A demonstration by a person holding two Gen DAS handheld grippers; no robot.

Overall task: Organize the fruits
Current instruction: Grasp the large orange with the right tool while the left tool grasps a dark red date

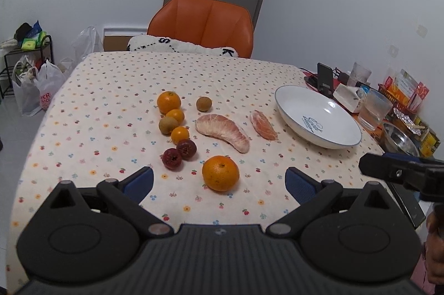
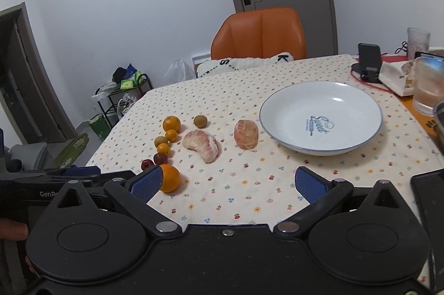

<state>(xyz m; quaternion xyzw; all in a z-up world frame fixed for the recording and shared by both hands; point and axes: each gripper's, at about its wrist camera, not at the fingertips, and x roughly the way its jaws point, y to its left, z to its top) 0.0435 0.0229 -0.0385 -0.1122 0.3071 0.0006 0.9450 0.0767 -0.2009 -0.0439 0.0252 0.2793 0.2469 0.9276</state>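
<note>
left gripper (image 1: 219, 182) agape, right gripper (image 2: 228, 182) agape

Both wrist cameras looked forward from the table's near edge, low and close. They shared the white plate (image 1: 319, 116) (image 2: 322, 114) and orange chair (image 1: 201, 23) (image 2: 259, 31).

The bench (image 1: 116, 89) is bare at the far side. Fruit (image 1: 177, 128) crowds the middle, and the plate (image 1: 294, 112) blocks the right.

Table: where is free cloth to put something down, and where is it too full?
Free: the far cloth between the fruit and the orange chair, the near strip in front of the big orange, and inside the empty plate. Crowded: the fruit column around the small oranges, and the right edge with glasses behind the plate.
</note>
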